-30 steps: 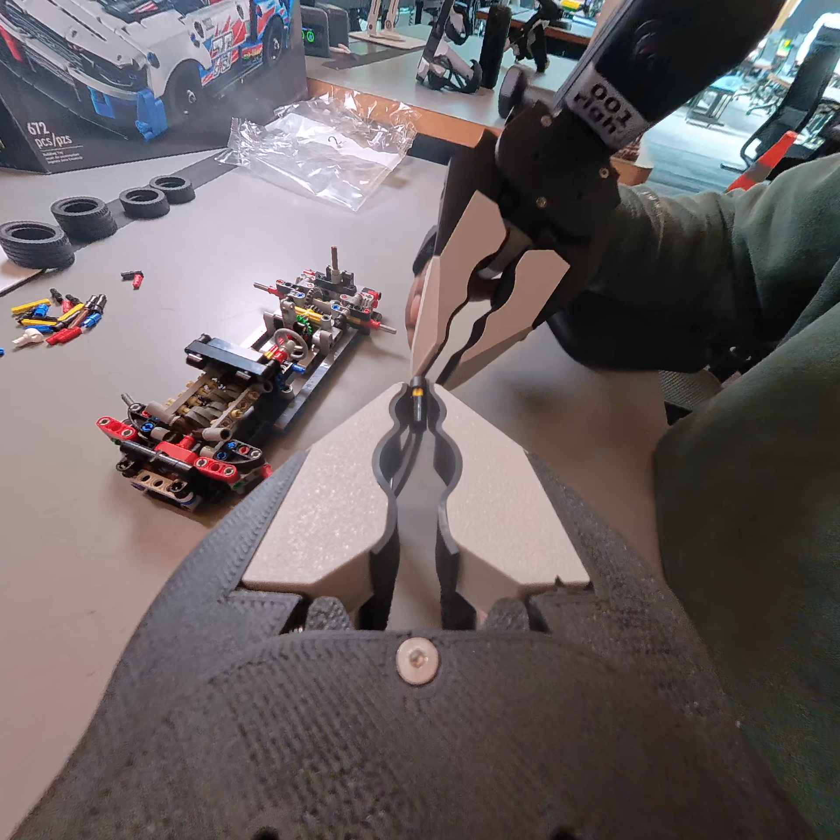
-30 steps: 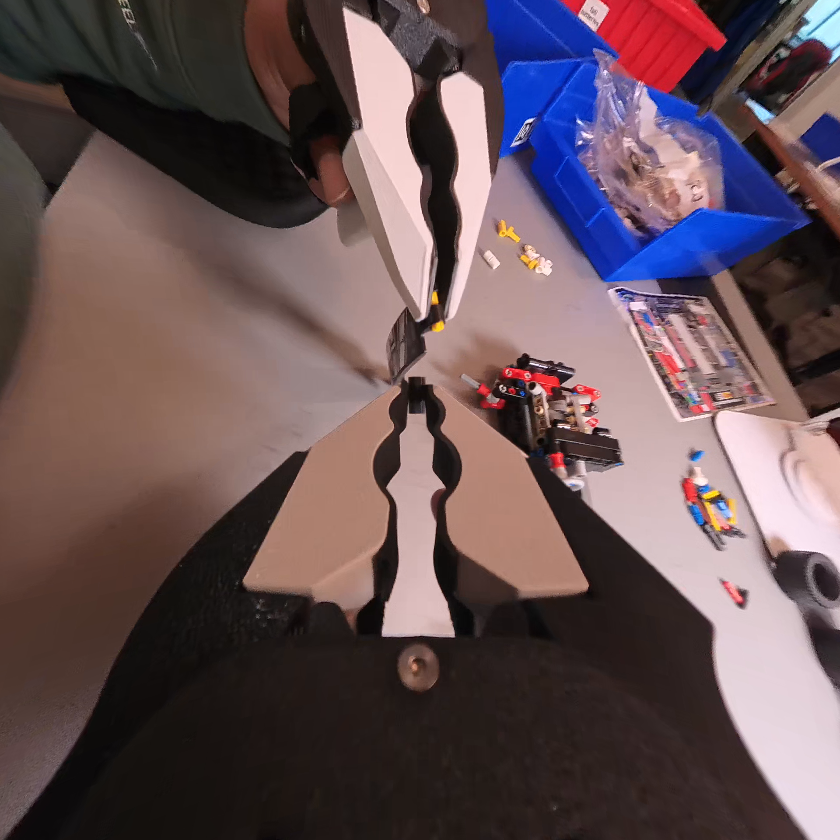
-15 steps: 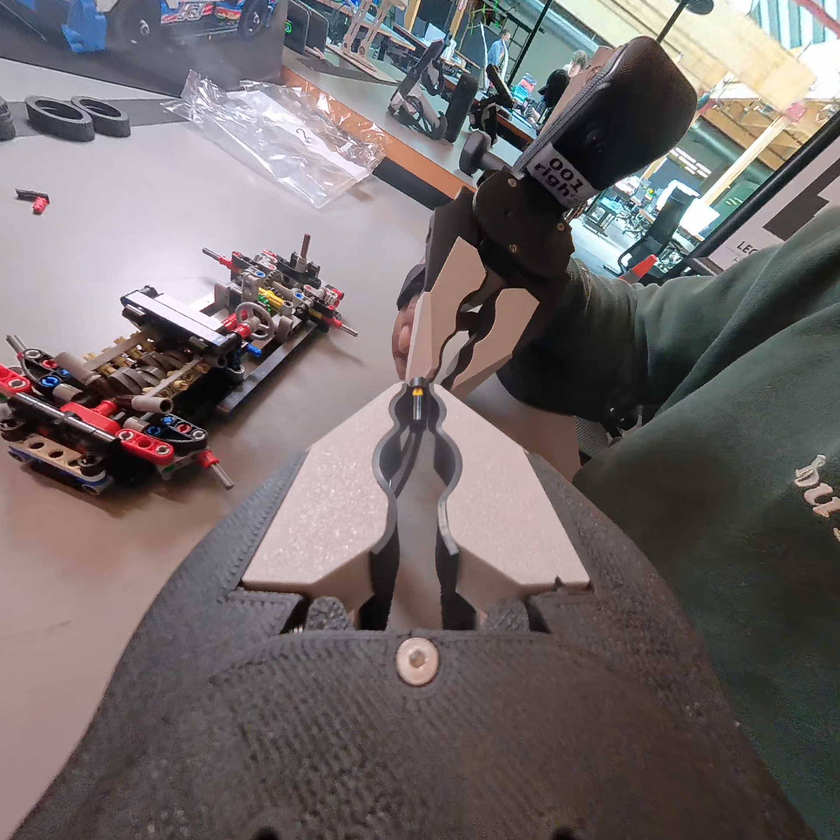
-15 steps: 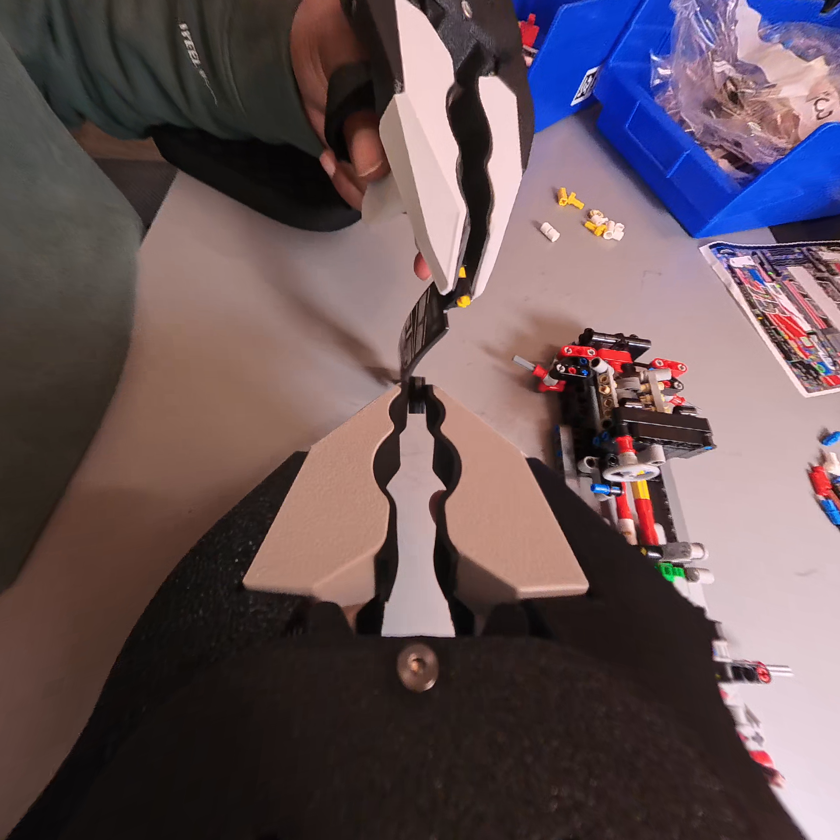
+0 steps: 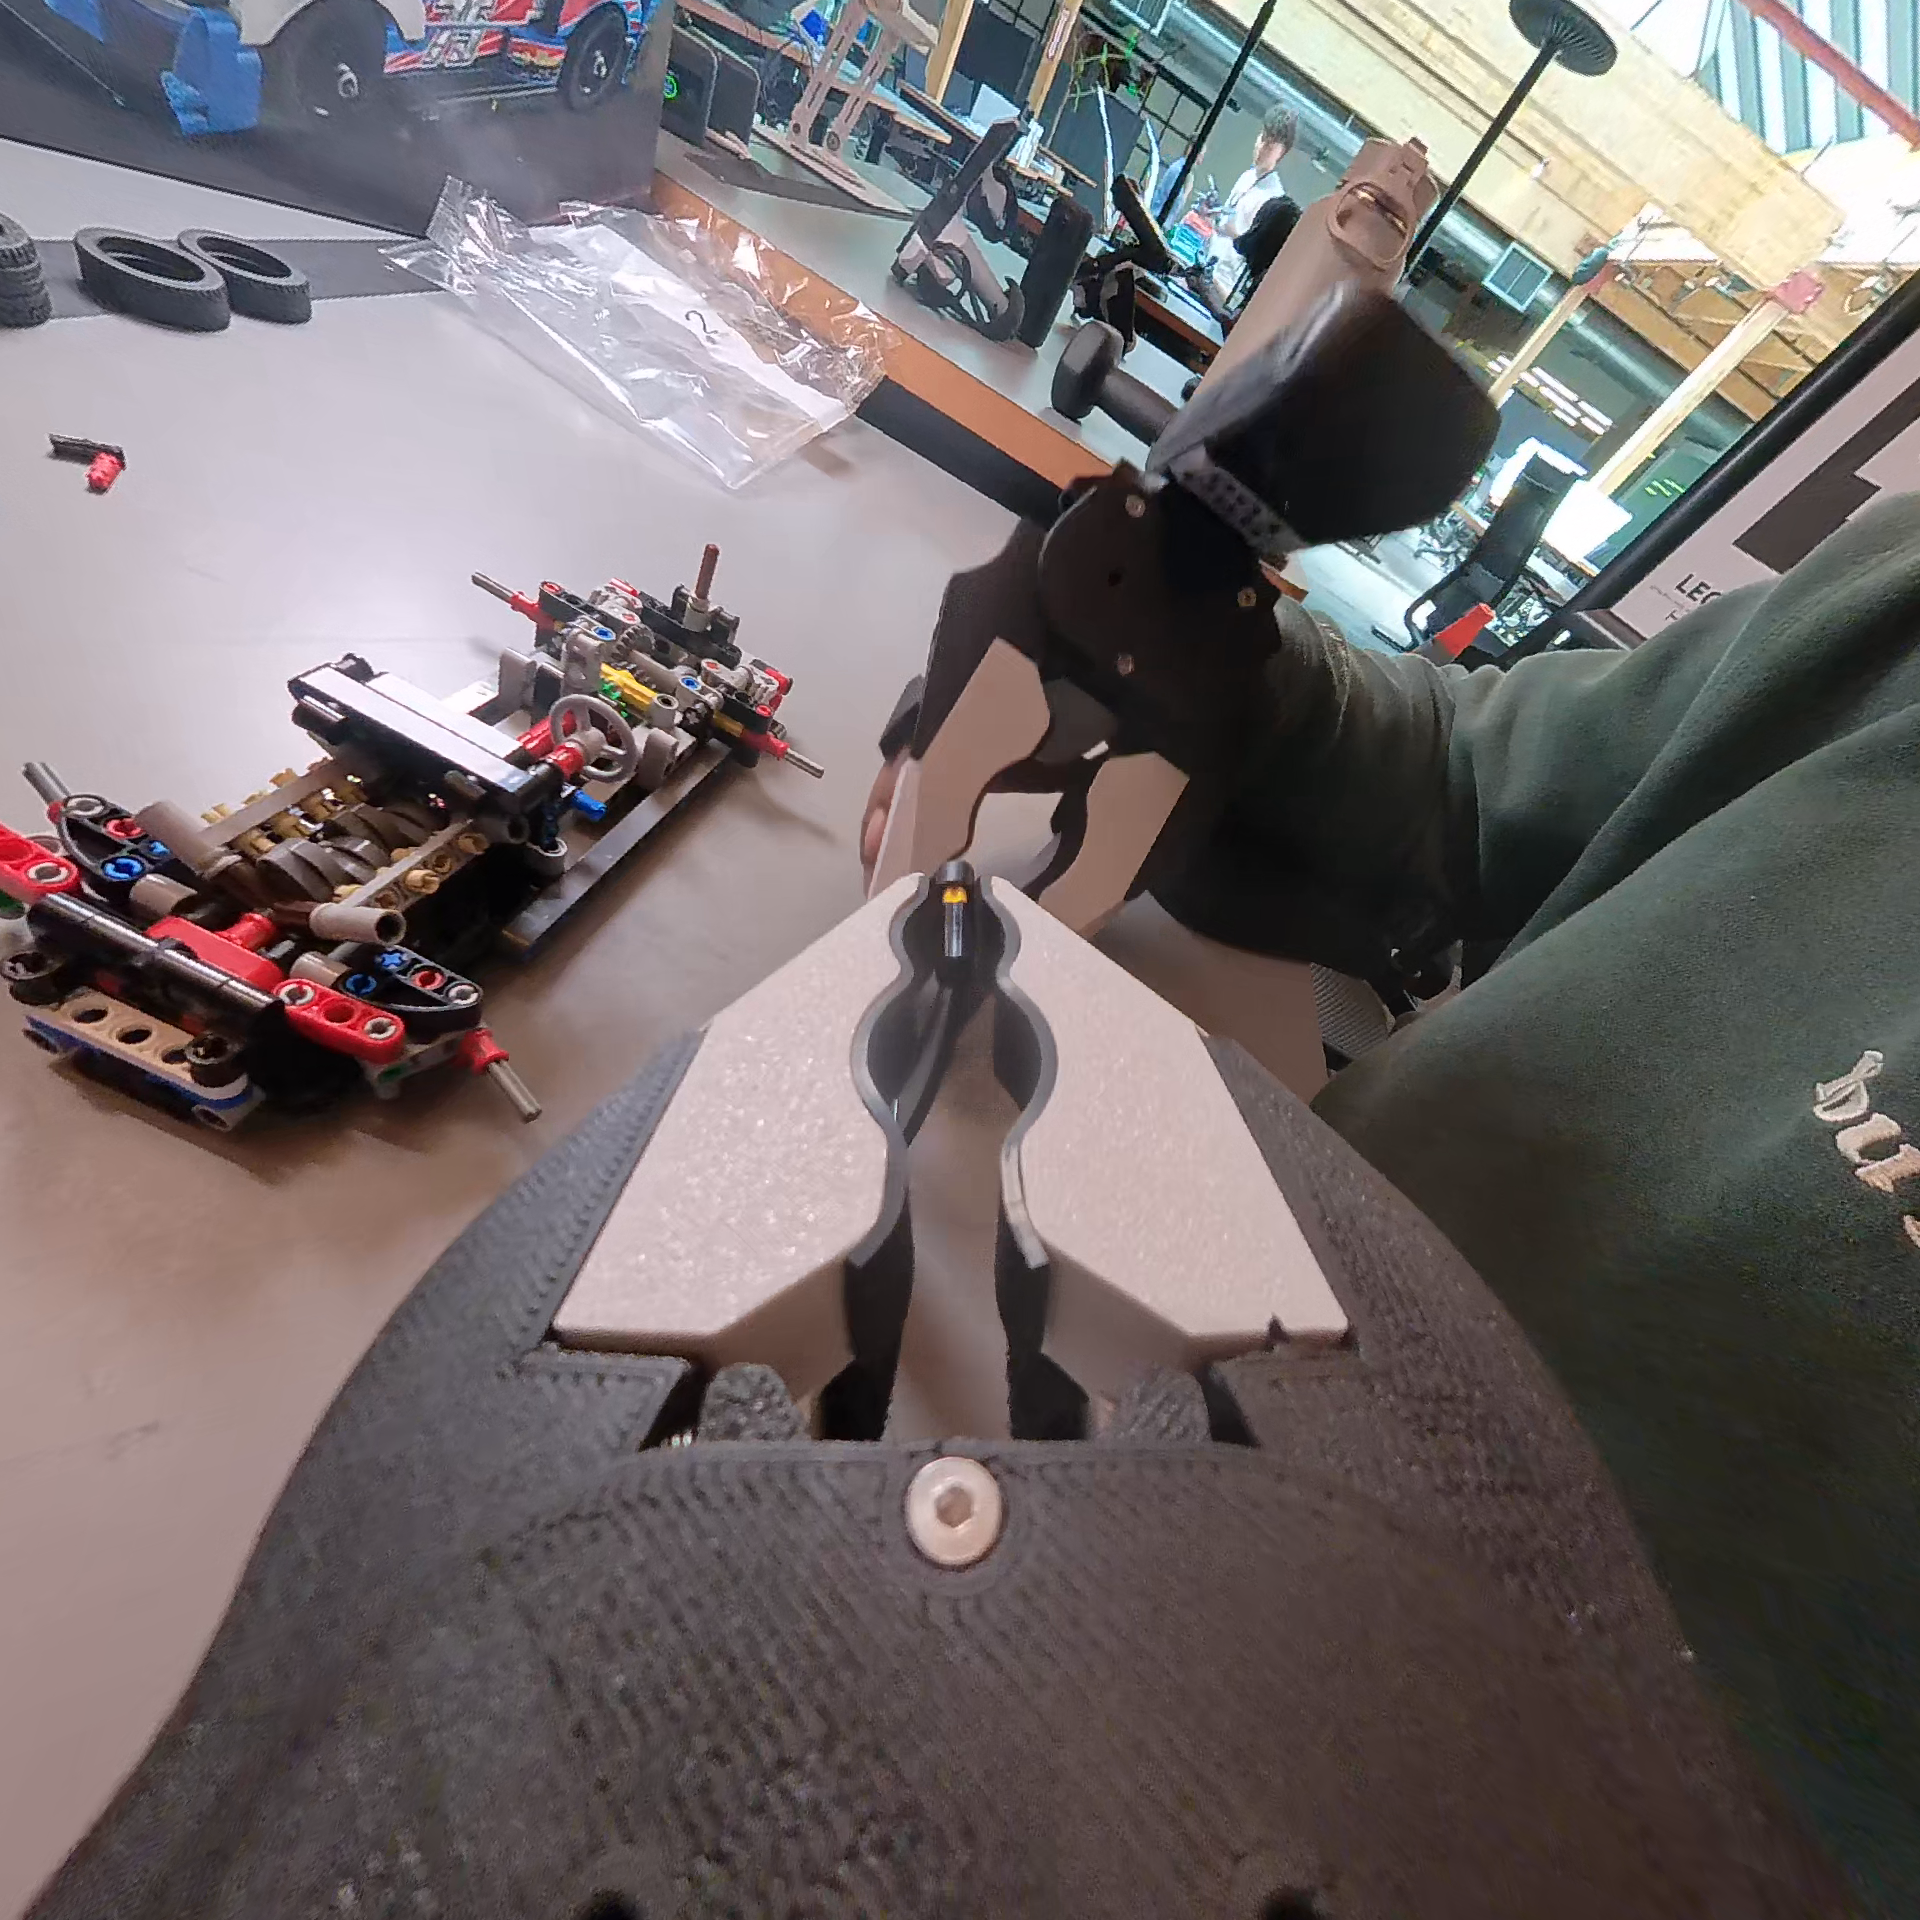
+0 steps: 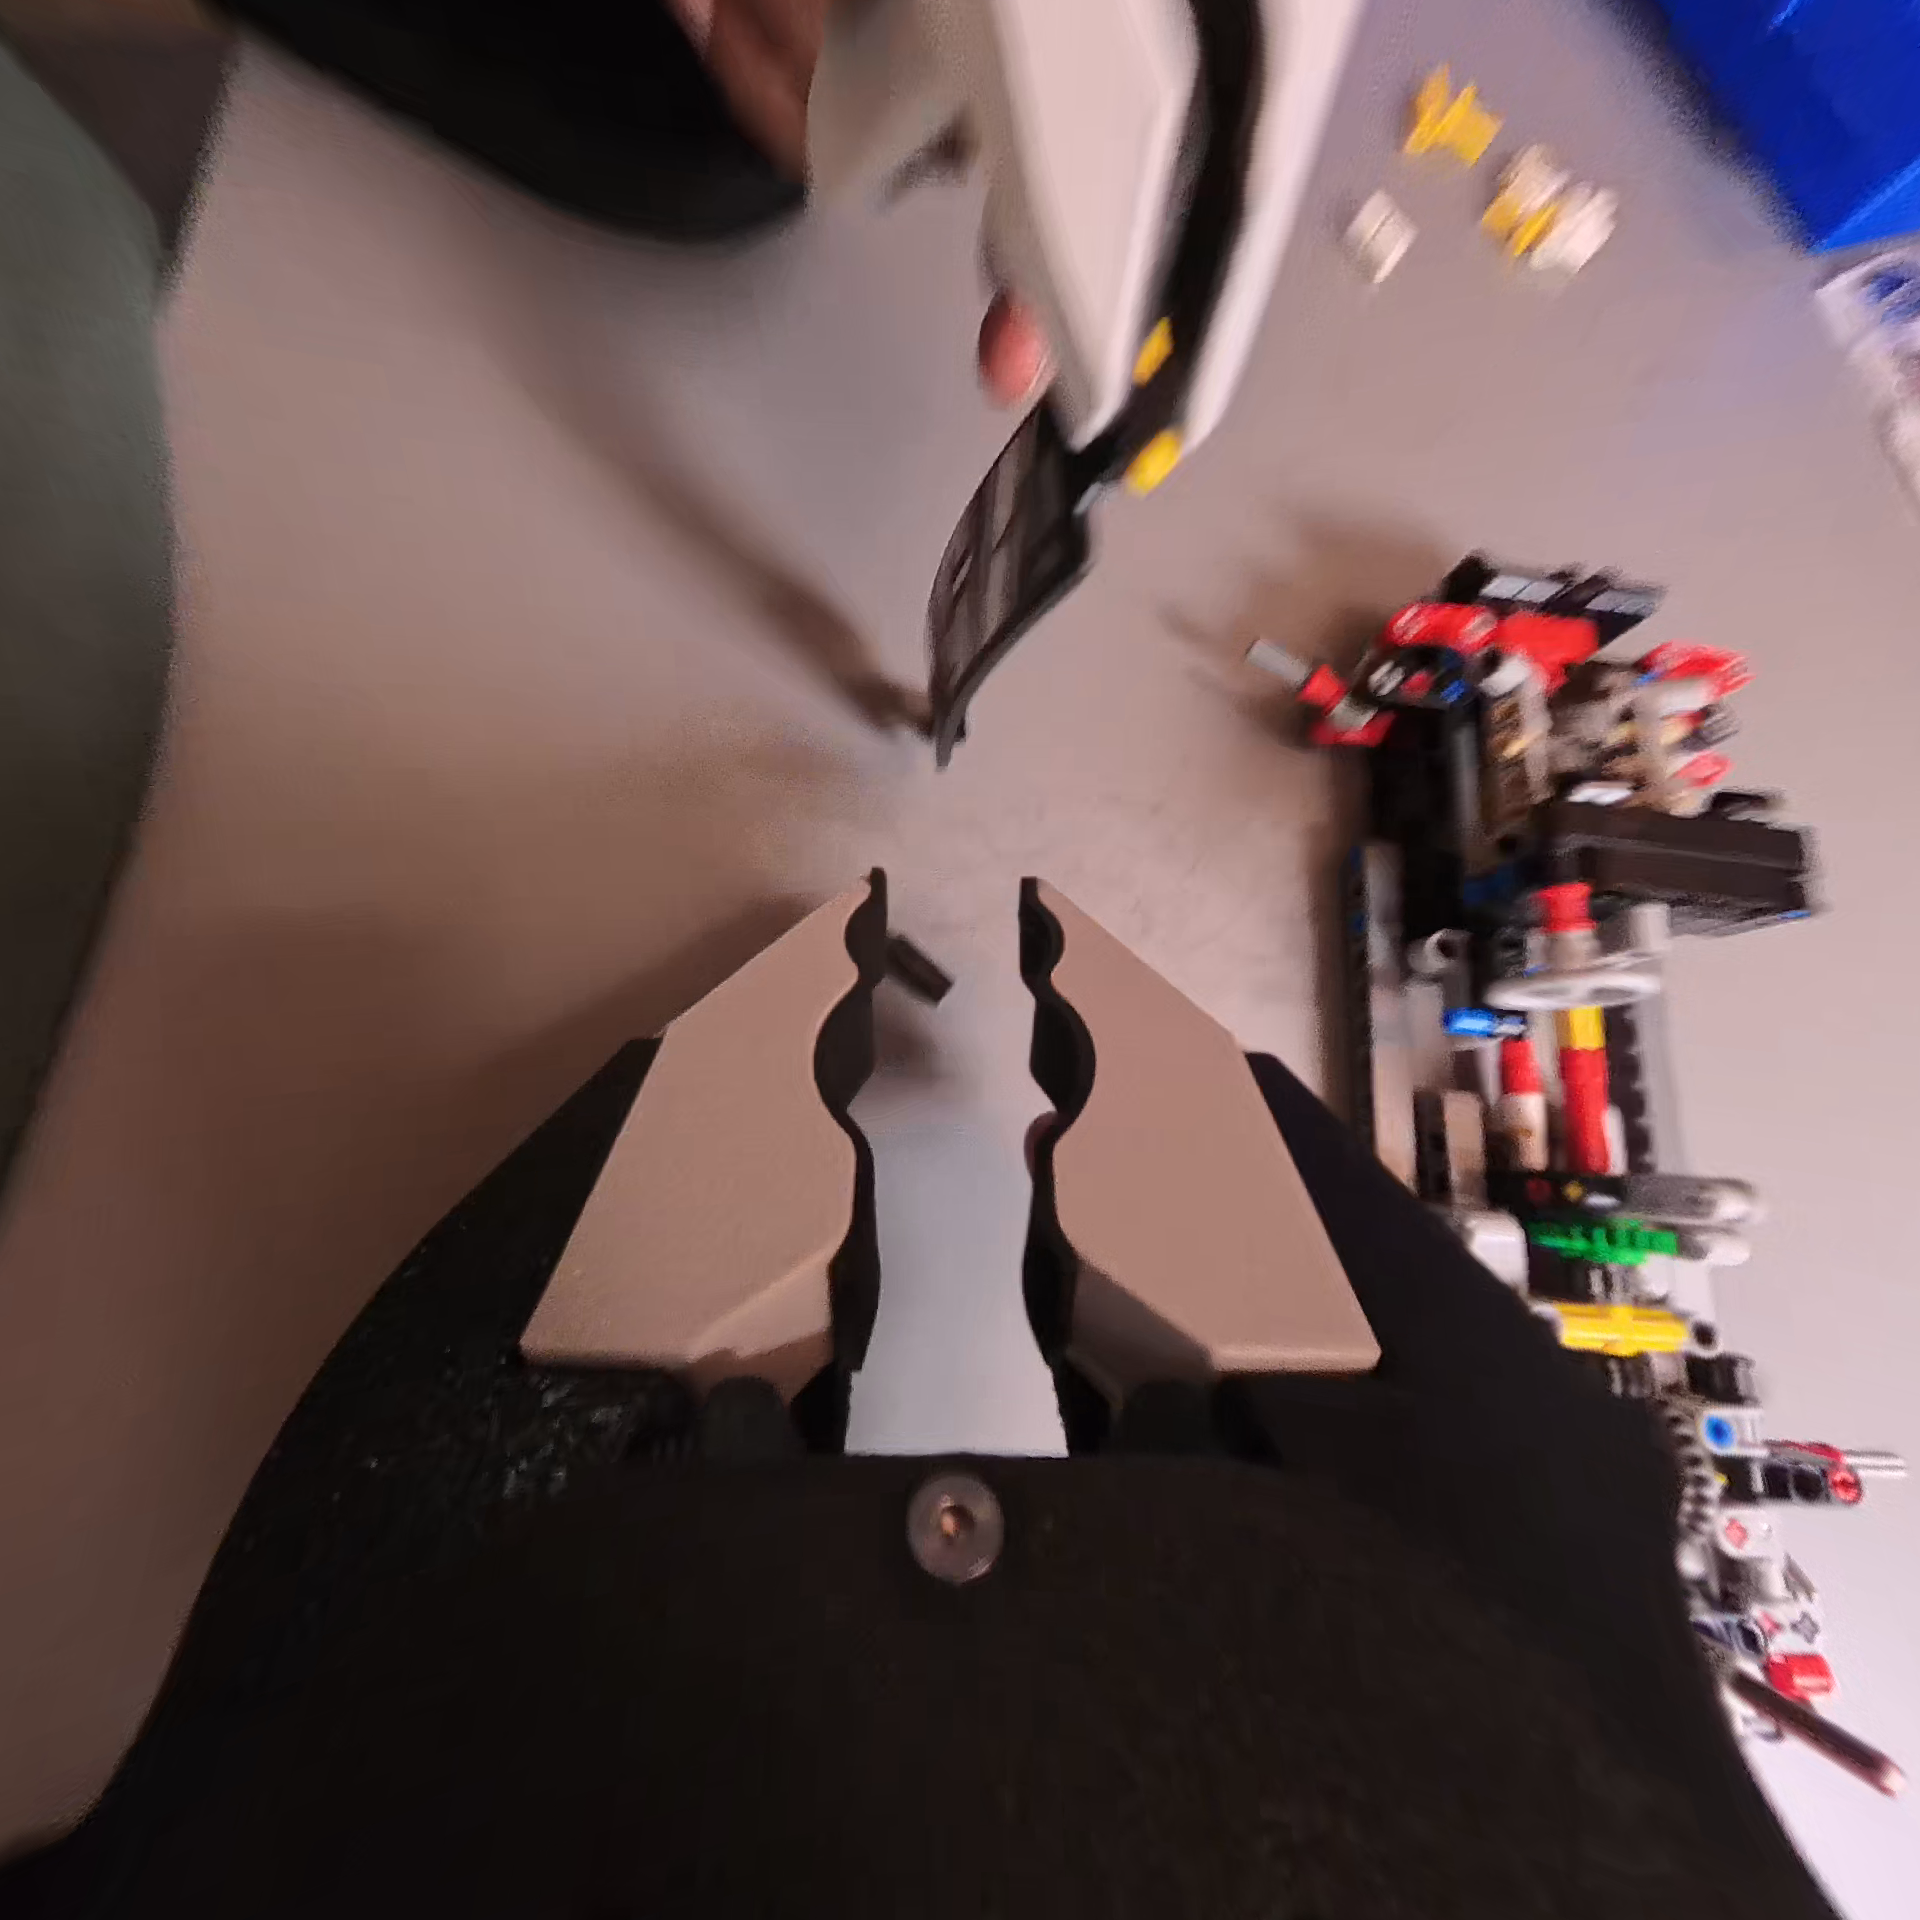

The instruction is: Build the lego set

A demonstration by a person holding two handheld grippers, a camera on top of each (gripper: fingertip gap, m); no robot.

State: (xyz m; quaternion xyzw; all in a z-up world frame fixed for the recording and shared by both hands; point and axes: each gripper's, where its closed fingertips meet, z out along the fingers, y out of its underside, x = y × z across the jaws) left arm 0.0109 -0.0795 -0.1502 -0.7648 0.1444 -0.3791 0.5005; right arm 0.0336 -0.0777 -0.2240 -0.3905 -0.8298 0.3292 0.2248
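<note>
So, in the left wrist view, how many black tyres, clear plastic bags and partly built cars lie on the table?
Black rubber tyres: 3 (one cut by the picture edge)
Clear plastic bag: 1
Partly built lego car chassis: 1
Total: 5

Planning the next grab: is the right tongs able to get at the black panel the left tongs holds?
Probably yes: the right tongs are open, the black panel hangs just ahead, and bare table lies between.
</note>
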